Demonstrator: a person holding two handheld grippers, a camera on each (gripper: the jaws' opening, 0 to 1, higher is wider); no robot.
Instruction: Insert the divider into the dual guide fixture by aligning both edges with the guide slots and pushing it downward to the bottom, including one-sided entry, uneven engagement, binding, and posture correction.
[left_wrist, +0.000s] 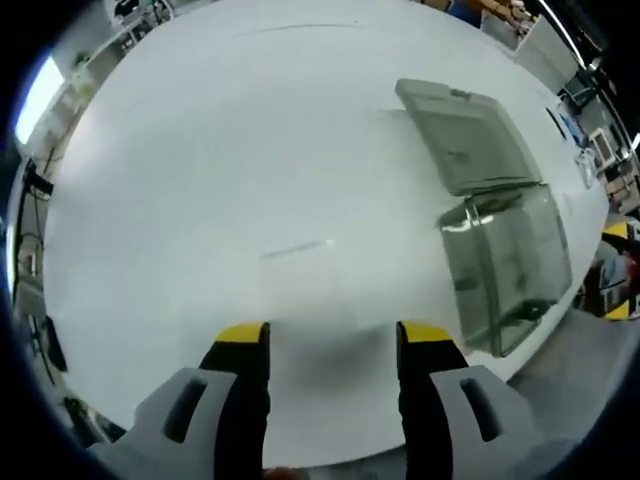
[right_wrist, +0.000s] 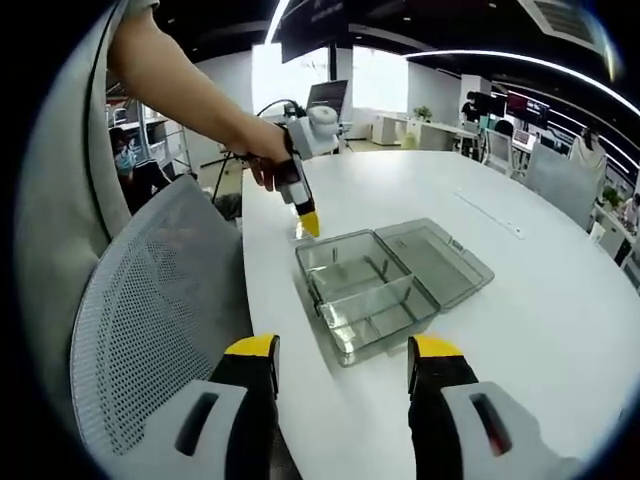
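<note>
A clear plastic box, the guide fixture, stands on the white table with its hinged lid folded open and flat. A thin transparent divider lies flat on the table and is barely visible apart from one faint edge. My left gripper hovers open just short of it, with nothing between its jaws. From the right gripper view, the box and lid sit ahead of my open, empty right gripper. A hand holds the left gripper pointing down behind the box.
A grey mesh chair stands against the table's near edge on the left. Bare tabletop spreads to the right of the box. Desks, monitors and people are far off in the room behind.
</note>
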